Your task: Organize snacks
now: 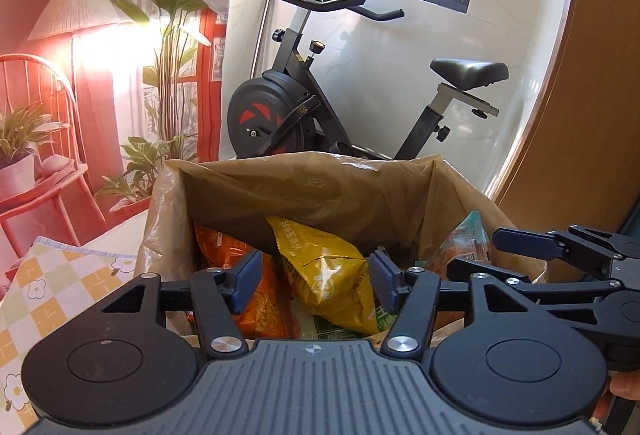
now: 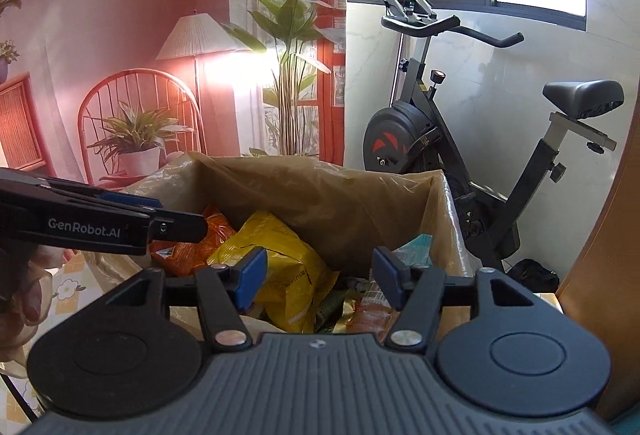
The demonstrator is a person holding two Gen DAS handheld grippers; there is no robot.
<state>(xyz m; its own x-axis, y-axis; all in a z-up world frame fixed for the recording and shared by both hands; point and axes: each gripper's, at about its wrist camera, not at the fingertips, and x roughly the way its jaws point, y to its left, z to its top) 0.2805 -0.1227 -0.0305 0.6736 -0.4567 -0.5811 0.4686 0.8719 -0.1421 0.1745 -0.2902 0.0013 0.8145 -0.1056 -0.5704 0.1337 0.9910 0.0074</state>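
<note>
A box lined with a brown plastic bag (image 1: 304, 175) (image 2: 320, 179) stands open in front of both grippers. Inside it lie a yellow snack bag (image 1: 312, 247) (image 2: 288, 247), an orange snack bag (image 1: 224, 247) (image 2: 192, 251) and a pale teal packet (image 1: 468, 239) (image 2: 416, 247). My left gripper (image 1: 316, 277) hangs over the near rim, open, its blue pads apart on either side of the yellow bag and clear of it. My right gripper (image 2: 319, 277) is also open above the box with nothing in it. Each gripper shows in the other's view, the right (image 1: 496, 255) and the left (image 2: 176, 215).
A black exercise bike (image 1: 288, 107) (image 2: 420, 139) stands behind the box by a white wall and window. A checkered tablecloth (image 1: 52, 275) covers the surface at the left. A printed backdrop (image 1: 80, 75) hangs at the left, a wooden panel (image 1: 592, 75) rises at the right.
</note>
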